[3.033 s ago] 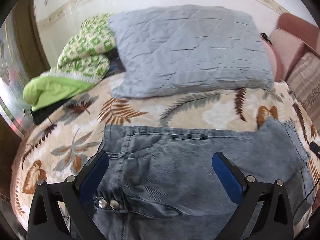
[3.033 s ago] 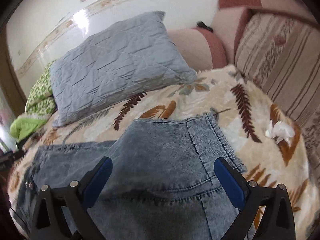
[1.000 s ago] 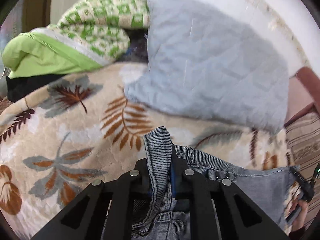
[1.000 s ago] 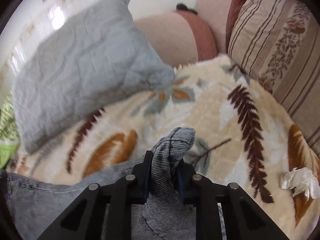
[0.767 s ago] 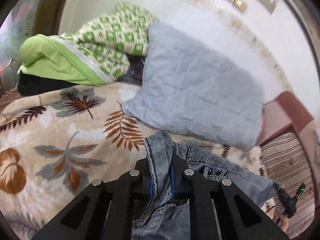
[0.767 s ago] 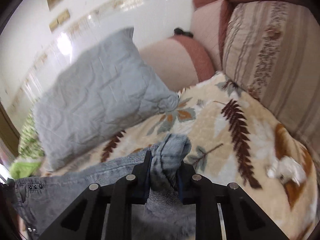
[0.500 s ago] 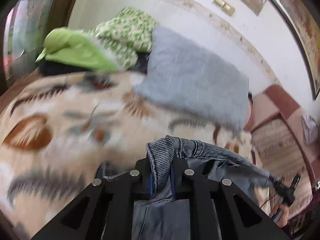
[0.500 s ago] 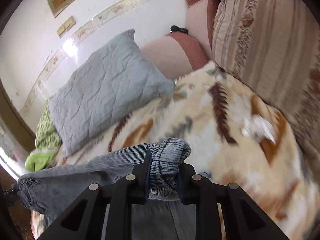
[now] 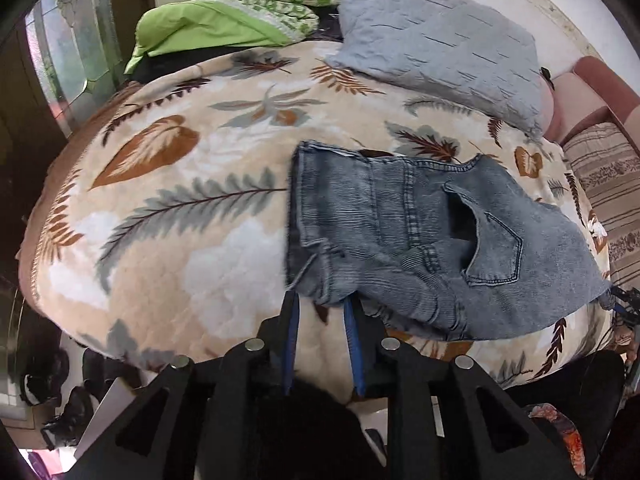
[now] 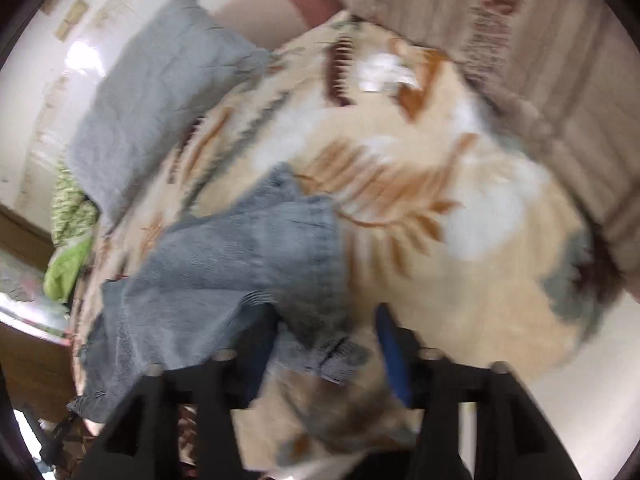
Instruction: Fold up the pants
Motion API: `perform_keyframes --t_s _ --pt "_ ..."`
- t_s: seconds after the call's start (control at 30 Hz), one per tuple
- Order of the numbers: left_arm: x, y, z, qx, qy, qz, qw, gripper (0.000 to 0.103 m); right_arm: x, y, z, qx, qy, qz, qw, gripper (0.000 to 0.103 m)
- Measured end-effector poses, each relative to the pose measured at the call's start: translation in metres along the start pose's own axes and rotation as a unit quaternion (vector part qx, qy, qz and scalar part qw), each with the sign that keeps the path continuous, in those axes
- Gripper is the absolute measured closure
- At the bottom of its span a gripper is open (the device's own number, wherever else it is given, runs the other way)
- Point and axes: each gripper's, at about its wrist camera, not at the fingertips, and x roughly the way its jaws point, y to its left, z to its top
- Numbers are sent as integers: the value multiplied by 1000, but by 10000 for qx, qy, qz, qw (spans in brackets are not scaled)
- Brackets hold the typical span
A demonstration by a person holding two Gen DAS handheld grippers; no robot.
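Note:
The grey-blue jeans [image 9: 400,216] lie folded over on the leaf-print blanket [image 9: 180,200], back pocket up, close to the bed's near edge. My left gripper [image 9: 319,299] sits at their near left corner. Its jaws are opening: a narrow gap shows, the denim's corner rests at the fingertips [image 9: 290,304], and the pads do not press it. In the blurred right wrist view, my right gripper [image 10: 326,320] is at the near right corner of the jeans [image 10: 240,256]. Its jaws are opening wider, and a loose denim fold lies between them.
A grey quilted pillow [image 9: 432,36] and a green quilt [image 9: 208,28] lie at the far side of the bed. Striped sofa cushions [image 9: 604,184] stand on the right, with a white tissue [image 10: 380,72] near them. Below the bed's near edge is a cluttered floor.
Both grippers, shut on the jeans' far edge, pulled it back toward the bed's near edge, folding the jeans over. Both jaws have now parted and the denim rests on the bed.

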Motion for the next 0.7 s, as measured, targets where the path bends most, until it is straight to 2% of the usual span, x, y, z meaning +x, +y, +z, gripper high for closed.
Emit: perform_keyframes --t_s 0.13,0.2,0.27,0.33,0.43,0.57,0.67,0.7 --pt "-32 19 10 -203 -335 489 9980 76 -36 -22 3 304 -540 240 9978 42" --pt "-46 23 16 -390 -590 483 9963 69 -46 -27 10 509 -753 452 9948 33" --pt "-53 15 22 -448 -801 323 9953 60 -46 -24 21 696 -899 618 9916 30" --pt "-50 -10 26 -216 -839 164 9961 57 -28 -7 37 724 -784 698 9918 29" --pt "-32 -52 27 316 -684 -45 9971 57 23 12 58 878 -181 581 9943 29" --pt "-2 -103 27 796 -350 -146 9961 57 81 25 48 940 431 460 9936 29" --pt "21 -132 28 971 -212 -275 9947 57 84 46 36 214 203 140 9995 30" --pt "26 -139 28 1015 -172 -289 9943 57 83 52 33 -10 122 42 9999 35"
